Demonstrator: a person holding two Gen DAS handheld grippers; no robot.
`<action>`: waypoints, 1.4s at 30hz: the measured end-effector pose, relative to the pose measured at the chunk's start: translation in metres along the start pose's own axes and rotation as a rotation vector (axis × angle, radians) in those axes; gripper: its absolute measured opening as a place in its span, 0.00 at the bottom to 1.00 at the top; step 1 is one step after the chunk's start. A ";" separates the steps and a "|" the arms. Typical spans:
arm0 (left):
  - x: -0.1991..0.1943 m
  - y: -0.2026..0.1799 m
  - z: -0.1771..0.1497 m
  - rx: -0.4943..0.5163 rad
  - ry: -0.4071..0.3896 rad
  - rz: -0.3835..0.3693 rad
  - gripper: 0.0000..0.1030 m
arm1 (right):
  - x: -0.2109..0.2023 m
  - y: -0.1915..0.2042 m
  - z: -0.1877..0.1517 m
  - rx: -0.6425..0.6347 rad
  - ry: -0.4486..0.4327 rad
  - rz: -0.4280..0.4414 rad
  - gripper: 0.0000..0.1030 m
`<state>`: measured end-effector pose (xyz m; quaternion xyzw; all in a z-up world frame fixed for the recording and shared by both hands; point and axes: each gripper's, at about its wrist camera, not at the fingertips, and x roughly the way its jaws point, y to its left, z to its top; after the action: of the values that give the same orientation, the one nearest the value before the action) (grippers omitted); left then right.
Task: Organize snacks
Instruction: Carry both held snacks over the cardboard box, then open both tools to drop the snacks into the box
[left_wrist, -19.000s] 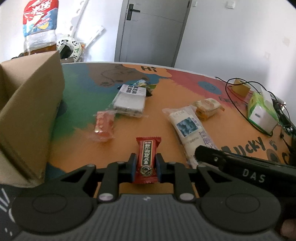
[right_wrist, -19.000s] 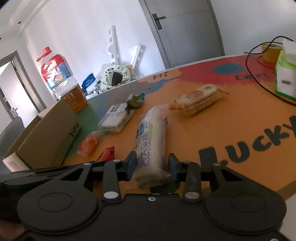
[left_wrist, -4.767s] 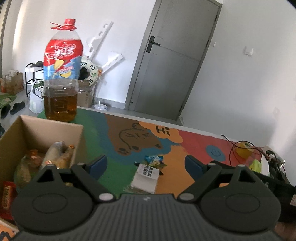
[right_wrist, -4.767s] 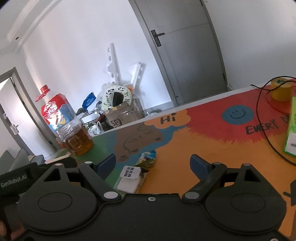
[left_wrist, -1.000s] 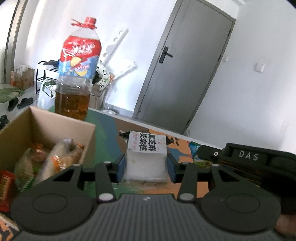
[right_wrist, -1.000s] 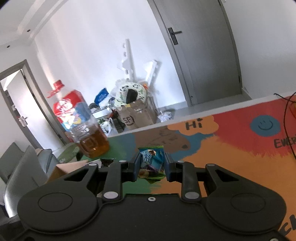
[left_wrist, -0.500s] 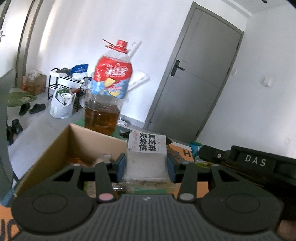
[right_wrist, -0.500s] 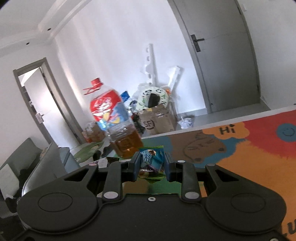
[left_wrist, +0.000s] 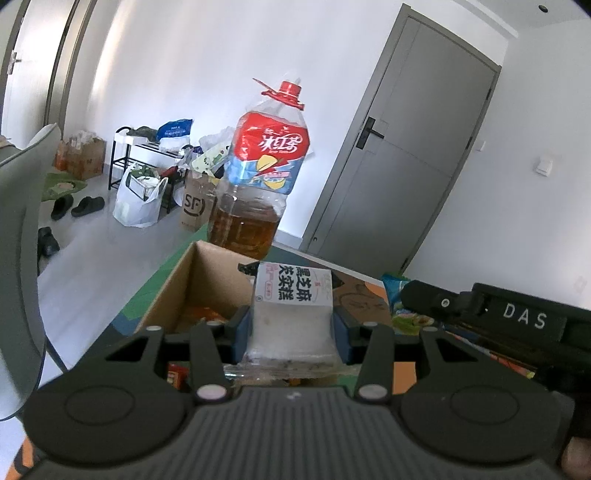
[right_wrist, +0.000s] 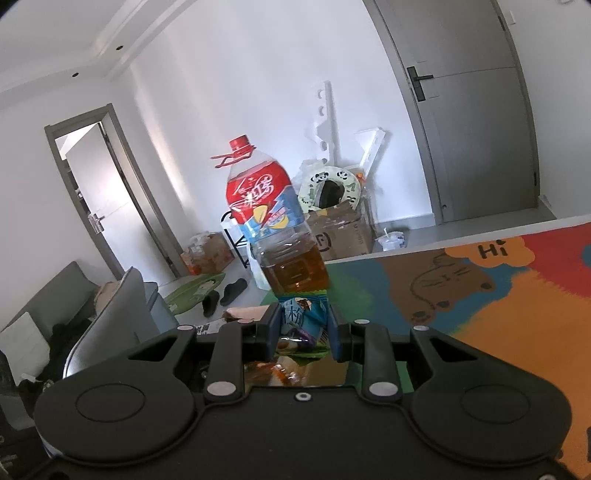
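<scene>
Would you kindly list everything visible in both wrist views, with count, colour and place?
White cake pack: one, white, black print, between left tool fingers, over the box.
Blue-green snack packet: one, blue and green, between right tool fingers.
Cardboard box: one, brown, open, snacks inside, on table's left.
Tea bottle: one, red cap, amber liquid, behind the box.
Table: one, multicoloured cartoon top.
Door: one, grey, closed.
Slippers: dark, on floor.
Left tool: black, shut on cake pack.
Right tool: black, shut on packet.
</scene>
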<state>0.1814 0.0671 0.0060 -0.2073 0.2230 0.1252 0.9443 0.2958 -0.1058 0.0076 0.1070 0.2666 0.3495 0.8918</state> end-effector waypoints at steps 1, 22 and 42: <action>-0.001 0.004 0.001 -0.002 0.002 -0.004 0.44 | 0.000 0.002 -0.001 0.000 0.000 0.002 0.27; -0.002 0.056 0.008 -0.036 0.064 -0.003 0.56 | 0.016 0.043 -0.025 -0.035 0.065 0.019 0.27; -0.049 0.078 0.002 -0.030 0.000 0.109 0.90 | -0.004 0.033 -0.044 0.005 0.065 0.003 0.82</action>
<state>0.1141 0.1295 0.0051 -0.2088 0.2321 0.1799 0.9328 0.2504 -0.0838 -0.0154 0.0986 0.2960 0.3536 0.8818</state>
